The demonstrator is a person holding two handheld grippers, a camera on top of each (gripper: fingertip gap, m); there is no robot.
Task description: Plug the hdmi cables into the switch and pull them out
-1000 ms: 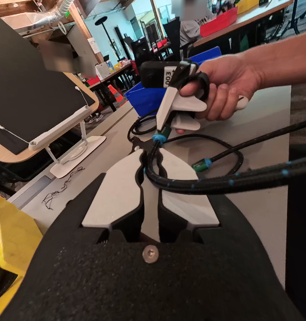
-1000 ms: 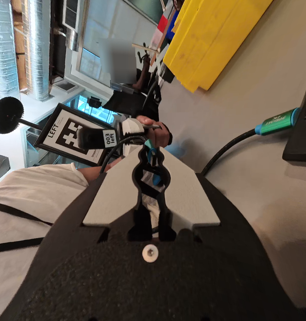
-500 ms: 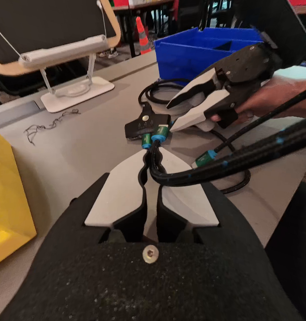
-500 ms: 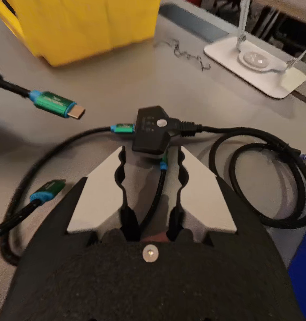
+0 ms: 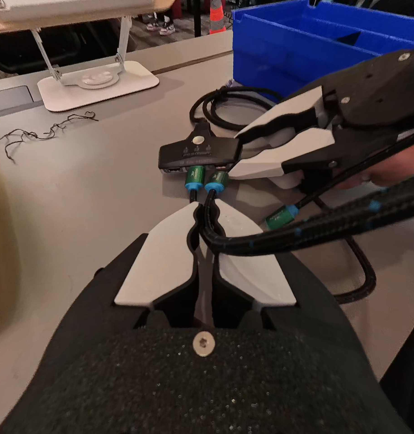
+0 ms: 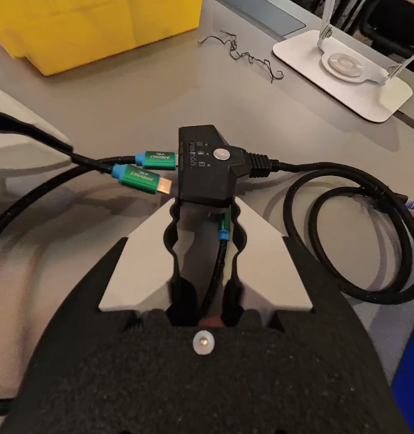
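While pinched, braided cable [image 5: 207, 219], angular switch [image 6: 205, 169]

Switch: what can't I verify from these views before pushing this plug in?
- Target port: left wrist view, held plug partly covers it; right wrist view shows that switch face edge-on.
- Right claw grip: right wrist view, contact hidden under the switch body.
- Held cable far end: left wrist view, cut by right edge.
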